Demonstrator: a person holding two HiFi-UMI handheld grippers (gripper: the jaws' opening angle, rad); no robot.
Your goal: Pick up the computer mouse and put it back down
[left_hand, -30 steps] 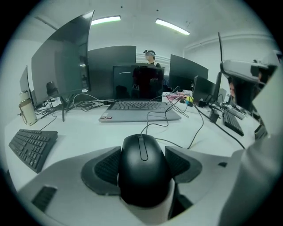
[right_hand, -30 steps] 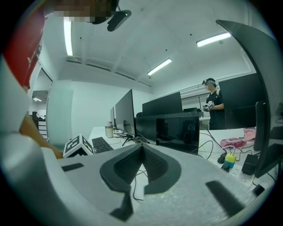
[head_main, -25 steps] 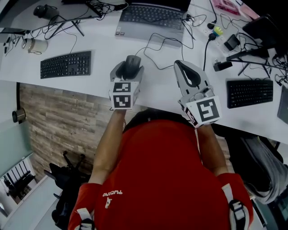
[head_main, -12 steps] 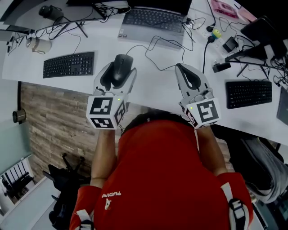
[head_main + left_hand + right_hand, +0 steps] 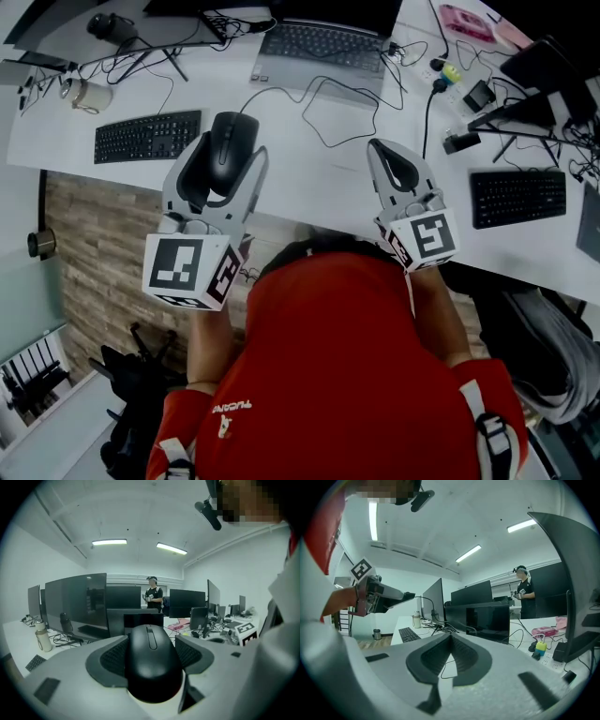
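Left gripper (image 5: 234,131): jaws clamped on the computer mouse (image 5: 232,150), one ribbed pad on each flank. In the left gripper view the mouse (image 5: 152,663) sits centred between the pads, scroll wheel up and pointing away from the camera. It fills the gap, with its back end at the base of the jaws.

Right gripper (image 5: 380,148): jaws closed with nothing in them. The right gripper view shows the pads meeting at the tip (image 5: 451,641).

Writing: no brand is legible on the mouse. Each gripper cube carries black-and-white square markers. There is white print on the red shirt (image 5: 337,375), too small to read.

Versus a second ago: the left gripper and mouse have come up toward the head camera and shifted left, so they look bigger. The mouse is held off the counter (image 5: 319,178), above its near edge. The right gripper has barely moved.

Outward: the mouse's cable (image 5: 281,94) loops across the counter toward a laptop (image 5: 319,42). A black keyboard (image 5: 147,136) lies to the left of the mouse and a second keyboard (image 5: 517,195) lies far right. A pale mug (image 5: 84,94) stands at the left end. Dark monitors (image 5: 77,604) and a standing person (image 5: 152,592) are behind.
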